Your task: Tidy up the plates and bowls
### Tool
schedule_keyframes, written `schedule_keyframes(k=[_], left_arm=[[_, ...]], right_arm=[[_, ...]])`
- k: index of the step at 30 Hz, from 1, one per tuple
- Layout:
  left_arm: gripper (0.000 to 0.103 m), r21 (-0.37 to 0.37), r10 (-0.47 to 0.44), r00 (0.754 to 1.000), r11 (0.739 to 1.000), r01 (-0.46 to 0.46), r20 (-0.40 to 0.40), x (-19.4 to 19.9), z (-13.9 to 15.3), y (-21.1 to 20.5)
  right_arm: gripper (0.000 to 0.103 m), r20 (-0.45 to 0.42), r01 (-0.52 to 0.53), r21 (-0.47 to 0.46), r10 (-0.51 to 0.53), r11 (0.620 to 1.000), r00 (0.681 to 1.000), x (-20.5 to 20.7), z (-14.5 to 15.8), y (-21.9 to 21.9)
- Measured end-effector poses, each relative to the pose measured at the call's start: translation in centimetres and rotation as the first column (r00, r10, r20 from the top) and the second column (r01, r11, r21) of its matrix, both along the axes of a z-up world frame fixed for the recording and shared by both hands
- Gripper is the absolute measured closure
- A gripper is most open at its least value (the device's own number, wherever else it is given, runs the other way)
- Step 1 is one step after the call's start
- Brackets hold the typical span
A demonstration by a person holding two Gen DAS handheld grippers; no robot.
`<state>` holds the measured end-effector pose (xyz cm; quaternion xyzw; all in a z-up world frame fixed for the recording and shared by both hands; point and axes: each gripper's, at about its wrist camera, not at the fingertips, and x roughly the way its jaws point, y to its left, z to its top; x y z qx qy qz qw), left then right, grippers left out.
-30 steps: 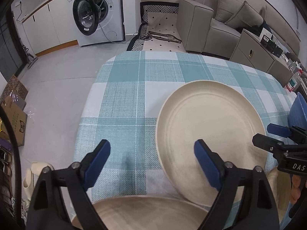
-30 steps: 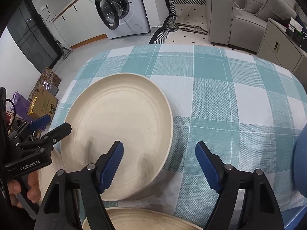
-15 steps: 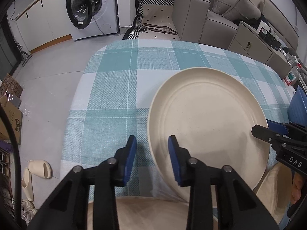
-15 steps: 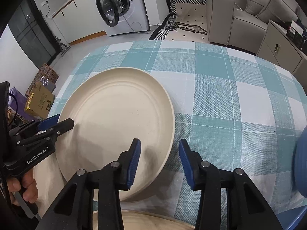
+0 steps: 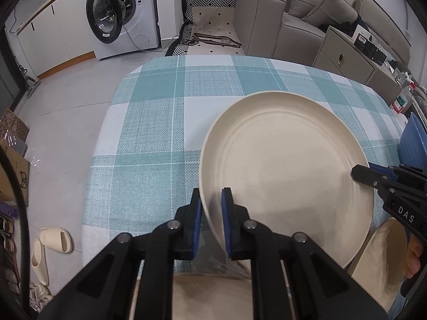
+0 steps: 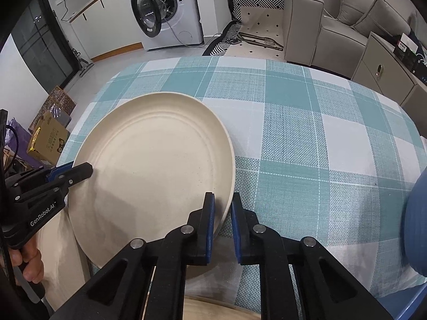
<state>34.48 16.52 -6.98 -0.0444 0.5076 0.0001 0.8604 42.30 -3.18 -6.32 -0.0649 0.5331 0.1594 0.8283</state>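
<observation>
Pinching the rim of the plate (image 5: 288,165) from both sides, the two tongs are sitting narrow, each clamped on that rim. The left tongs (image 5: 210,213) are biting the plate's edge at lower centre of the left view, and their jaws have just been closing with the rim between them. The right tongs (image 6: 221,213) are doing the same at lower centre of the right view, on the opposite edge, their jaws likewise just having been closing on the rim.

The plate is lying over the checked cloth of the desk (image 5: 160,122), toward the near side, and it is looking slightly raised at the gripped edges, though that is hard to judge. By my reading the task is only starting: one plate is being grasped and nothing is showing as stacked yet.

More tan ware (image 5: 379,253) is peeking in at the lower right of the left view, and another piece (image 6: 202,309) is being cut off by the bottom edge of the right view; whether these are plates or bowls is not clear. A blue dish (image 6: 416,218) is blurring at the right edge, mostly out of frame.
</observation>
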Motion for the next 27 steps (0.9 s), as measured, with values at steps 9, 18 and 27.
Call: schedule_keyframes(k=[9,18,27], left_arm=[[0.091,0.015,-0.002,1.000,1.000,0.002,0.009,0.0,0.3,-0.4],[0.091,0.022,0.006,1.000,1.000,-0.007,0.026,-0.2,1.4,-0.7],[0.091,0.026,0.009,0.998,1.000,-0.011,0.063,-1.3,3.3,-1.0]], right_arm=[[0.091,0.012,0.012,-0.008,-0.012,1.000,1.000,-0.3,0.2,0.0],[0.091,0.035,0.016,0.001,-0.016,1.000,0.999,-0.8,1.3,-0.4],[0.091,0.067,0.013,0.020,-0.015,1.000,0.998,-1.9,3.4,-0.8]])
